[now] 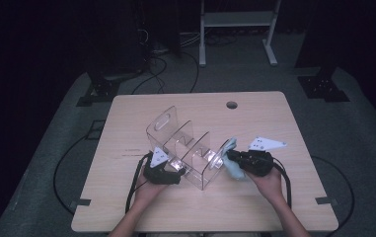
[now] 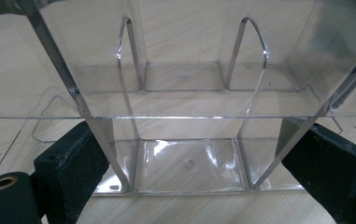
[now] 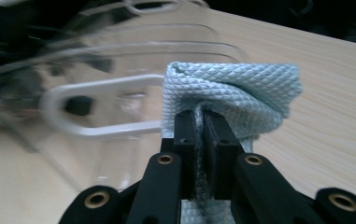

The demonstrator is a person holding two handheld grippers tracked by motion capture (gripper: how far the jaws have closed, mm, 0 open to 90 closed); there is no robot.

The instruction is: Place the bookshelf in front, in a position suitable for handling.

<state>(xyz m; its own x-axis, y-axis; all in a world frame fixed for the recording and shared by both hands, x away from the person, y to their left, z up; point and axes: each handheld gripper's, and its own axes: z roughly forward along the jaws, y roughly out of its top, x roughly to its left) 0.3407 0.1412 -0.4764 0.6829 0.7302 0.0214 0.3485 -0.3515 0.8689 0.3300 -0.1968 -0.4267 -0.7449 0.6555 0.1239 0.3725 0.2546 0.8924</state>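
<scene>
Right gripper [image 3: 202,133] clamps a pale blue cloth [image 3: 231,95] against the right end of the clear organizer [image 1: 185,148] at mid-table, while the left gripper [image 2: 199,154] grips the organizer's near-left corner.

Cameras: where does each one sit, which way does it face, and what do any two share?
High view: above the person's side, facing forward and down on the table; forearms, left gripper, right gripper show.
Left gripper view: on the left gripper, looking along its jaws, which clamp the clear organizer.
Right gripper view: on the right gripper, jaws shut on the cloth, organizer behind.
Shared: all three show the organizer; high and right views share the cloth.
</scene>
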